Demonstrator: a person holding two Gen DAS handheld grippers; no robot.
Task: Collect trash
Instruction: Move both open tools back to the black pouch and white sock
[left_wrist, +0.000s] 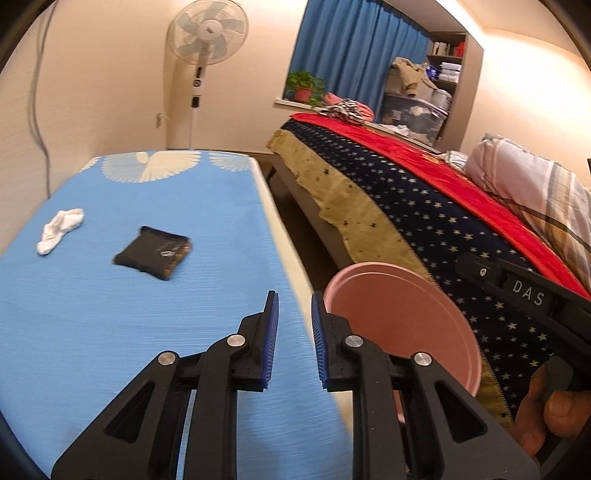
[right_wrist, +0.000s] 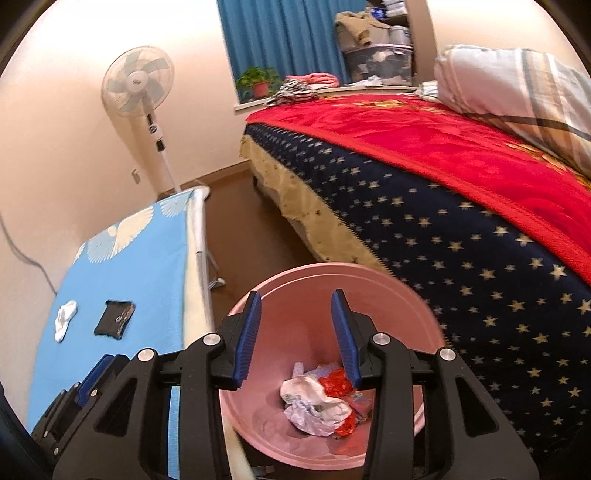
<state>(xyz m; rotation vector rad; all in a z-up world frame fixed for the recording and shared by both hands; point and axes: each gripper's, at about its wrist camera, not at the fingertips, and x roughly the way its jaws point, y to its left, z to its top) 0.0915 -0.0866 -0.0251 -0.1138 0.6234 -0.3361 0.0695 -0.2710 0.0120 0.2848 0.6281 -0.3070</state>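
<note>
A pink trash bin (right_wrist: 295, 295) stands on the floor between the blue table and the bed; it also shows in the left wrist view (left_wrist: 402, 317). Crumpled white and red wrappers (right_wrist: 317, 402) lie at its bottom. My right gripper (right_wrist: 295, 332) is open and empty, hovering over the bin's mouth. My left gripper (left_wrist: 293, 339) is open and empty over the table's right edge, beside the bin. A crumpled white tissue (left_wrist: 59, 229) and a black pouch (left_wrist: 153, 251) lie on the blue tabletop (left_wrist: 110, 332); both also show in the right wrist view, tissue (right_wrist: 65, 318), pouch (right_wrist: 113, 318).
A bed with a star-patterned navy blanket (right_wrist: 461, 251) and red cover (right_wrist: 443, 147) runs along the right. A standing fan (left_wrist: 207, 33) is by the far wall. A brown floor gap (right_wrist: 236, 229) separates table and bed. A plaid pillow (left_wrist: 535, 192) lies on the bed.
</note>
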